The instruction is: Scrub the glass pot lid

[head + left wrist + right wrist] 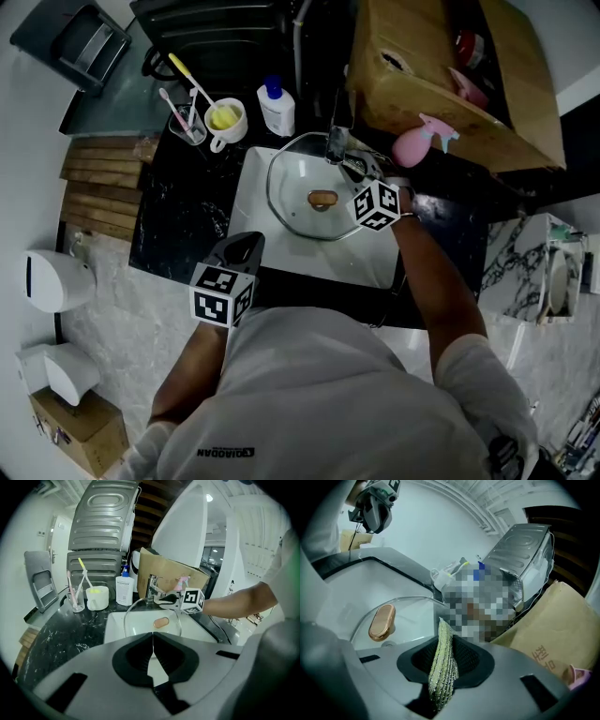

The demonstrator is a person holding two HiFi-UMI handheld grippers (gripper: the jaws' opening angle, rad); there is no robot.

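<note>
Right arm reaches over the sink (251, 216), left arm held close.
Right hand-held gripper (443, 637) pinches a green scouring pad (442, 672) over the glass pot lid (295, 183) in it; left hand-held gripper (151, 639), jaws together, empty.

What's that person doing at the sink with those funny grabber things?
A person is working at the sink with a gripper in each hand. The right gripper pinches a yellow-green scrubbing pad right by the glass pot lid, which lies in the white sink. The left gripper is shut and empty, held back near the sink's front.
</note>
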